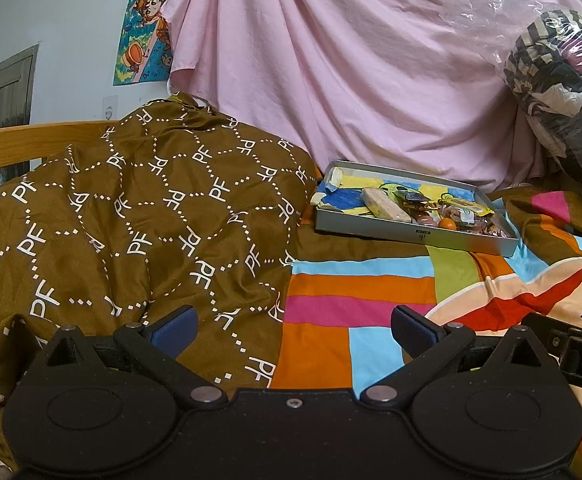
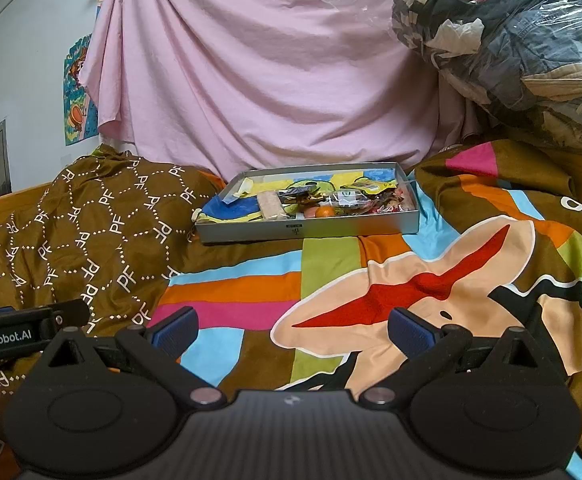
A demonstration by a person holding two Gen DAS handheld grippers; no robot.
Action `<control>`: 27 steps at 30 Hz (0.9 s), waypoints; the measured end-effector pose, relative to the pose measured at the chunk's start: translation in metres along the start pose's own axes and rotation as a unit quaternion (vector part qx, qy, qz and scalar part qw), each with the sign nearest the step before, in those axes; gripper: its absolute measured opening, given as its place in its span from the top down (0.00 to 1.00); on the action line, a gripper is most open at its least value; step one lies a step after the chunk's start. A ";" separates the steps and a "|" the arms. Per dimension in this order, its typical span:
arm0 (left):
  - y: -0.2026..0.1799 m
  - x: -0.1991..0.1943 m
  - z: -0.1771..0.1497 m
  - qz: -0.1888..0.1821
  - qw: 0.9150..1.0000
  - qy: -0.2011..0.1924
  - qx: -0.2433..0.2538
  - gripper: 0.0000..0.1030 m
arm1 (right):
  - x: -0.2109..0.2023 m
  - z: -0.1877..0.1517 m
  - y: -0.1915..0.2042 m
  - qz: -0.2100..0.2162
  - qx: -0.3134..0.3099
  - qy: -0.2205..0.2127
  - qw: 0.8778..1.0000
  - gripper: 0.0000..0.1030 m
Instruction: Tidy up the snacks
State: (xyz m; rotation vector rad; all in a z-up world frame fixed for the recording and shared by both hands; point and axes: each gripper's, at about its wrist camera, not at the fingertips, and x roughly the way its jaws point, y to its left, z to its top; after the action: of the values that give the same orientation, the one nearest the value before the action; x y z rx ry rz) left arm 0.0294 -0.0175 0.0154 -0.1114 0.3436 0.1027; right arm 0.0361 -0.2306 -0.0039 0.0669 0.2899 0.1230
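Note:
A shallow grey tray [image 1: 371,231] [image 2: 251,229] lies on the bed ahead, lined with blue and yellow paper. Several wrapped snacks are piled in its right half: a beige bar [image 1: 385,205] [image 2: 270,204], a small orange ball [image 1: 447,223] [image 2: 324,211], and a yellow packet [image 1: 467,205] [image 2: 371,186]. My left gripper [image 1: 293,330] is open and empty, low over the bedspread, well short of the tray. My right gripper [image 2: 293,330] is open and empty, also short of the tray. The left gripper's body [image 2: 19,334] shows at the right wrist view's left edge.
A brown "PF" patterned cloth [image 1: 139,216] [image 2: 91,224] is bunched left of the tray. A colourful bedspread [image 1: 351,292] [image 2: 331,280] covers the bed. A pink sheet [image 1: 351,60] [image 2: 271,60] hangs behind. A clear bag of clothes [image 1: 563,80] [image 2: 511,48] sits at the right.

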 end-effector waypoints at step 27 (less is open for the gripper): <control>-0.004 -0.003 -0.001 0.012 1.000 0.004 0.007 0.01 | 0.000 0.000 0.001 0.000 0.000 0.001 1.000 0.00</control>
State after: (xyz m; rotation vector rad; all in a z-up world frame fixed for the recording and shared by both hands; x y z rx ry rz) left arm 0.0270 -0.0218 0.0159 -0.0944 0.3536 0.1241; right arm 0.0361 -0.2296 -0.0040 0.0664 0.2910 0.1226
